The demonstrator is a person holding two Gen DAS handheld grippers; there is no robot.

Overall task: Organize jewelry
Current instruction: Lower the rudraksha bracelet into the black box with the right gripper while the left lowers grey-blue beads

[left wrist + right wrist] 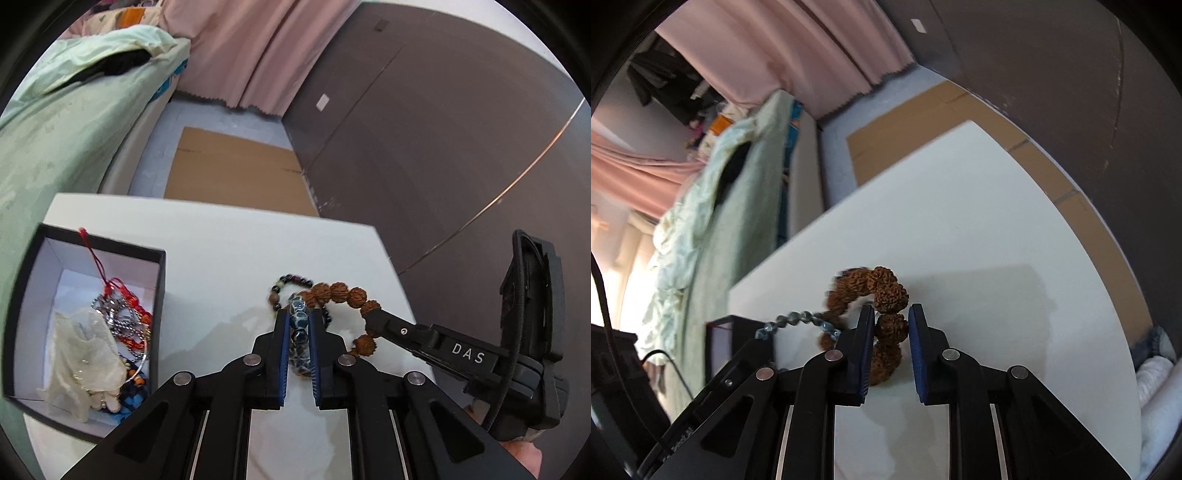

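Note:
My left gripper (299, 317) is shut on a blue-grey stone bead bracelet (298, 334) just above the white table (229, 266). My right gripper (891, 314) is shut on a brown rough-seed bracelet (886, 291); in the left wrist view this bracelet (347, 293) hangs from the right gripper's tip (373, 319). A dark bead bracelet (291, 282) lies on the table under both. The blue bracelet also shows in the right wrist view (798, 319), stretched toward the left gripper. A black box (33, 280) at the left holds several pieces of jewelry (125, 321) and a crumpled clear bag (88, 354).
A bed with green bedding (55, 140) runs along the left. Flat cardboard (236, 170) lies on the floor beyond the table. A dark wall panel (443, 129) stands to the right, pink curtains (251, 48) at the back.

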